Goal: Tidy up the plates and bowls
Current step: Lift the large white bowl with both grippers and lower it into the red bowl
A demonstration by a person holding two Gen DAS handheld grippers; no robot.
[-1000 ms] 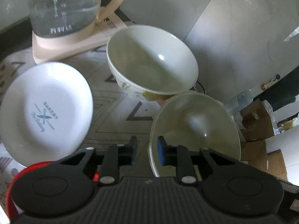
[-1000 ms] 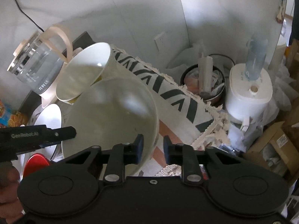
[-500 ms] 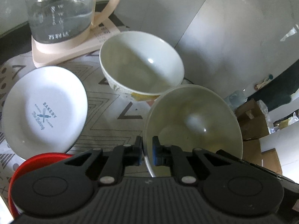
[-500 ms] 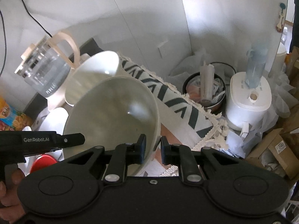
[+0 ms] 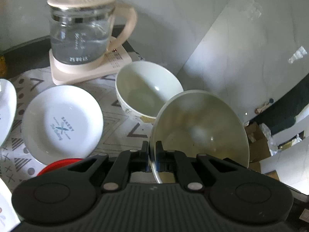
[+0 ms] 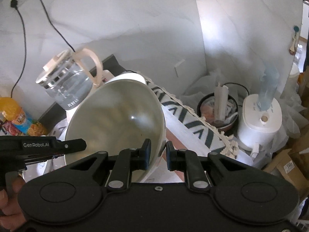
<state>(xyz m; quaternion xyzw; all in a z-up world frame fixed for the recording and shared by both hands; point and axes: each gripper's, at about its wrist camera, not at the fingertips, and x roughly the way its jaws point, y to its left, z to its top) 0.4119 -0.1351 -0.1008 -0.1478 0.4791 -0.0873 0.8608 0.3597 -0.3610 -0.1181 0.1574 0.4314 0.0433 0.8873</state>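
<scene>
Left wrist: our left tongs pinch the bowl rim; right tongs straddle it, parted.

1. The left wrist view looks forward and down along the left gripper over a patterned cloth. It is very close to a greenish bowl, whose rim stands between its fingers.
2. Behind, this view faces a white bowl, a plate and a kettle at the wall.
3. The right wrist view looks from the other side of the greenish bowl, along the right gripper, also very close.
4. Both views share the greenish bowl, the white bowl and the kettle. The right view also shows the left gripper from the side.
</scene>
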